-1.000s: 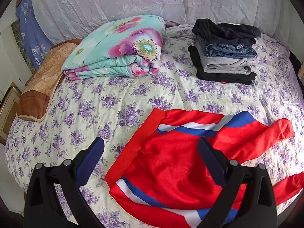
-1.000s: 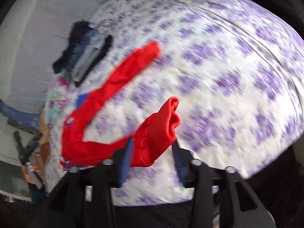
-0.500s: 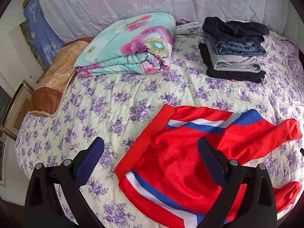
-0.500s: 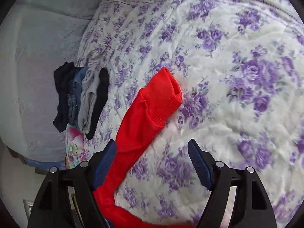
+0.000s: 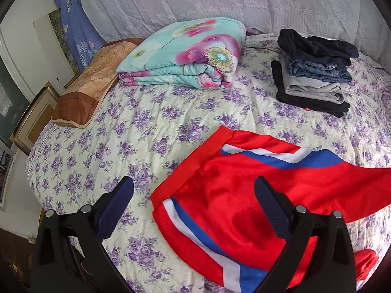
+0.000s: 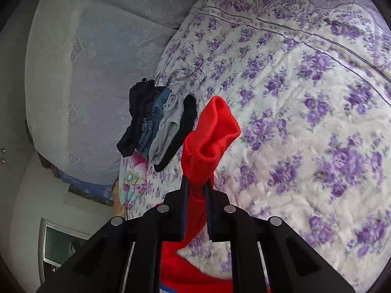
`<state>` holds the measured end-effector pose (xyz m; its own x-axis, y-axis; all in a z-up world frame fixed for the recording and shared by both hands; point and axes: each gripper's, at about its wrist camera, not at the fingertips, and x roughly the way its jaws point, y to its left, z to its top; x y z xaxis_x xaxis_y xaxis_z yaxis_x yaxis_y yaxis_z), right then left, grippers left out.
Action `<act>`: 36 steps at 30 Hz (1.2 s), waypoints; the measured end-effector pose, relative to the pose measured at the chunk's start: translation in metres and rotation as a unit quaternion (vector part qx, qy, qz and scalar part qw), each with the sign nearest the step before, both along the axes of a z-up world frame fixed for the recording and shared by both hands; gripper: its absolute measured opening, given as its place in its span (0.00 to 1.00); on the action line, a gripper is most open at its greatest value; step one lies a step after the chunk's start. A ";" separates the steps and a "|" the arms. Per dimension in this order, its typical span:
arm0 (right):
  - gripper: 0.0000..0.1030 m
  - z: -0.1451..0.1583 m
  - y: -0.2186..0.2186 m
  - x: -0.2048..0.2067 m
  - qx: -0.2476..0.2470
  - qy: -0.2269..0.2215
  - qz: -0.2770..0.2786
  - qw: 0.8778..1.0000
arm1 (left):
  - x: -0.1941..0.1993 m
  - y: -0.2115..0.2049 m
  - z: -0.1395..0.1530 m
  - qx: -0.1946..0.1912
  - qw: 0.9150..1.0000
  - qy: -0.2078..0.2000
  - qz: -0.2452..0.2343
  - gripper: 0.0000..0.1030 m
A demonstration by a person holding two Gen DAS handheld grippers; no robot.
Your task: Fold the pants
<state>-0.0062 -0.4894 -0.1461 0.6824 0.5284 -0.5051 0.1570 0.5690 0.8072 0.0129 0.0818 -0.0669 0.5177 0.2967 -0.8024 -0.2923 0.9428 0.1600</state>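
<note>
Clearly, everything lies on a bed whose bedspread (image 5: 151, 131) is cream with purple flowers, below a pale lace headboard cover (image 5: 220, 2). Near the head are one folded floral quilt (image 5: 185, 56), one brown pillow (image 5: 90, 85) and one stack of four folded garments (image 5: 315, 73). One pair of red pants (image 5: 239, 195) is spread in front. The left gripper (image 5: 193, 210) hangs over them, jaws apart. The right gripper (image 6: 196, 188) has just been closing and now pinches the leg cuff (image 6: 212, 131).

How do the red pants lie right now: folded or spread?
Spread, not folded: the red pants lie open across the bedspread, one leg cuff clamped in the right gripper.
</note>
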 end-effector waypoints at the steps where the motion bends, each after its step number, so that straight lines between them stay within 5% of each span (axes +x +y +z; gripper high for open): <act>1: 0.23 -0.007 -0.004 -0.011 -0.027 0.024 0.007 0.999 | 0.002 -0.006 0.001 0.001 1.000 0.000 -0.006 0.94; 2: 0.48 -0.017 -0.008 -0.023 -0.075 0.066 0.001 0.995 | 0.004 -0.010 0.001 0.002 1.000 0.001 -0.010 0.94; 3: 0.59 -0.026 -0.013 -0.033 -0.136 0.118 -0.016 0.983 | 0.005 -0.013 0.002 0.003 1.000 0.002 -0.013 0.94; 5: 0.61 -0.032 -0.022 -0.051 -0.202 0.156 -0.043 0.966 | 0.004 -0.014 0.004 0.005 1.000 0.000 -0.015 0.94; 9: 0.62 0.001 0.012 -0.024 -0.176 0.037 0.048 0.983 | -0.003 0.003 0.004 0.014 1.000 0.001 0.003 0.94; 11: 0.64 0.015 0.068 0.018 -0.184 -0.011 0.150 0.971 | -0.008 0.019 0.001 0.007 1.000 0.003 0.017 0.94; 14: 0.64 0.025 0.180 0.079 -0.196 -0.060 0.298 0.932 | -0.017 0.047 -0.004 0.003 0.999 0.004 0.034 0.94; 17: 0.64 0.026 0.298 0.131 -0.205 -0.096 0.434 0.872 | -0.030 0.080 -0.010 -0.002 0.998 -0.001 0.059 0.94; 23: 0.64 -0.010 0.473 0.215 -0.245 -0.060 0.562 0.787 | -0.063 0.142 -0.034 -0.008 0.994 0.016 0.111 0.95; 27: 0.64 -0.054 0.529 0.242 -0.261 -0.027 0.621 0.739 | -0.079 0.185 -0.055 -0.026 0.985 0.046 0.162 0.95; 31: 0.63 -0.081 0.546 0.258 -0.247 0.016 0.657 0.712 | -0.081 0.209 -0.064 -0.028 0.982 0.057 0.178 0.95; 32: 0.47 -0.086 0.547 0.259 -0.245 0.030 0.661 0.708 | -0.077 0.213 -0.067 -0.030 0.982 0.059 0.177 0.95; 36: 0.18 -0.076 0.557 0.247 -0.299 0.012 0.671 0.678 | -0.054 0.219 -0.073 -0.039 0.984 0.061 0.161 0.95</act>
<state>0.2404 0.0676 -0.2224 -0.2230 0.3616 -0.9053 -0.8171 0.4371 0.3759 -0.0413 0.3009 -0.1401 0.3052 0.3642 -0.8799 -0.5607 0.8156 0.1431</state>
